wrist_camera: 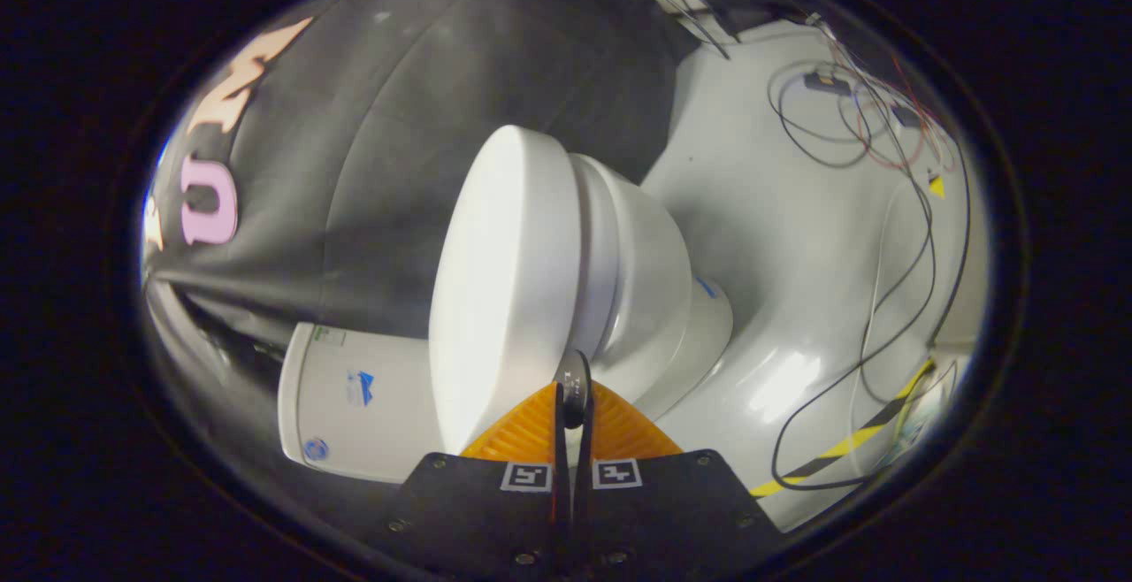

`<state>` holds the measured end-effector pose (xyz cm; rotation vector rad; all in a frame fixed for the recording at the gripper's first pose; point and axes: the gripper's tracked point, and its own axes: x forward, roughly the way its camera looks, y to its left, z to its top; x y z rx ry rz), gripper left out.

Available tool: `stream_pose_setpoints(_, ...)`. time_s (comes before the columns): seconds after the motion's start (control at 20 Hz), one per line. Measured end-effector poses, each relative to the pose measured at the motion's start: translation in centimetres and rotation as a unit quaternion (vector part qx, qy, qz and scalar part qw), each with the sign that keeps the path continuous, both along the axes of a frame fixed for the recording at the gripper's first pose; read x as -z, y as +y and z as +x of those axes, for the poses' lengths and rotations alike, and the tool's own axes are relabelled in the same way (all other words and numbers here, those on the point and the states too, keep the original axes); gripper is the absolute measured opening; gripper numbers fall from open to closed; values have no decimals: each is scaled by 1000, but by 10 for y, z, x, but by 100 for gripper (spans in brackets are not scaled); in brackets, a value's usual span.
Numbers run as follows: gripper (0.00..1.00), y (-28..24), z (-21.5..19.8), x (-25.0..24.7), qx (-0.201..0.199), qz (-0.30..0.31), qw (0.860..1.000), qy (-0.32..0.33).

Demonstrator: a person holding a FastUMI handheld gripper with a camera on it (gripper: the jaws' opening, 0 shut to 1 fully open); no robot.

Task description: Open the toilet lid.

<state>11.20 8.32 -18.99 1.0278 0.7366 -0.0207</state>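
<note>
Tank [354, 396] sits off to the left; toilet lid [504, 290] is closed on the bowl [646, 281], just ahead of the fingers. Gripper [570, 396] fingers are nearly together, pinching a small dark tab [575, 383] at the lid's front edge. Swing up in an arc around the hinge near the tank, don't pull straight. Cables [884, 299] lie on the floor to the right.

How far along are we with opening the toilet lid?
Done: the gripper has its fingers nearly together on a small dark round tab at the edge of the toilet lid. In hand: the lid appears parted slightly from the bowl. Left: swinging it fully up toward the tank.
</note>
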Motion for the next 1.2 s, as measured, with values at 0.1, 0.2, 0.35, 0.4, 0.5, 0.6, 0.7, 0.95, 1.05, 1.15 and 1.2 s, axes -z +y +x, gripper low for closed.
stream_pose_setpoints(0.1, 2, -1, -5, -9, -3, -3, 1000, -2)
stream_pose_setpoints(0.2, 1, 0, -4, -12, -15, -28, 999, -4)
stream_pose_setpoints(0.35, 2, -1, -4, -20, -18, -31, 999, -13)
stream_pose_setpoints(0.4, 1, -2, -3, -21, -18, -31, 999, -16)
stream_pose_setpoints(0.5, 2, -3, -6, -26, -18, -34, 999, -17)
stream_pose_setpoints(0.6, 2, -2, -6, -30, -19, -36, 999, -19)
stream_pose_setpoints(0.7, 1, 0, -8, -38, -17, -36, 999, -24)
stream_pose_setpoints(0.95, 1, 9, -9, -68, -29, -60, 996, -58)
stream_pose_setpoints(1.05, 1, 14, -10, -78, -32, -65, 995, -74)
stream_pose_setpoints(1.15, 1, 16, -13, -88, -29, -50, 995, -87)
stream_pose_setpoints(1.2, 1, 19, -13, -92, -27, -42, 994, -94)
